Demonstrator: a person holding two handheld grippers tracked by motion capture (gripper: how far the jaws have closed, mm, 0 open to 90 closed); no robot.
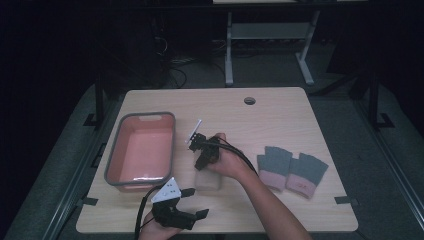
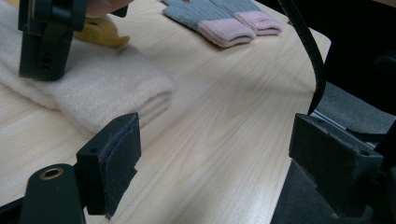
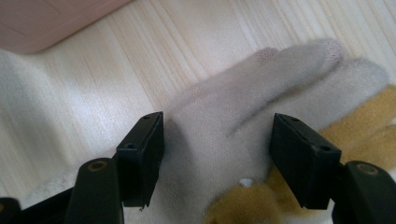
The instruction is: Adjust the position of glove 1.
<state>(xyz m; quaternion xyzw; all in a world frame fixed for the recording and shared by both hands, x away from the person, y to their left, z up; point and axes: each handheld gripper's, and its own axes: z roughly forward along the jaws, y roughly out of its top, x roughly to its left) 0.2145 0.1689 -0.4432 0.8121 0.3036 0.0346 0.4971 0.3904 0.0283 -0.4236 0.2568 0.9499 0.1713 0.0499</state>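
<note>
**Gripper poised over cream glove**

Right gripper (image 3: 217, 158) hovers with jaws spread, unclenched, over the cream glove (image 3: 243, 107) lying mid-worktop (image 1: 280, 110) beside the pink tub (image 1: 141, 150). Left gripper (image 2: 224, 163) waits released. Next, probably: lower and pinch the fabric.

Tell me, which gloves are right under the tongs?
The cream gloves with yellow patches. The right tongs hang open right over them, while the grey-and-pink gloves lie off by themselves near the table's right edge.
</note>
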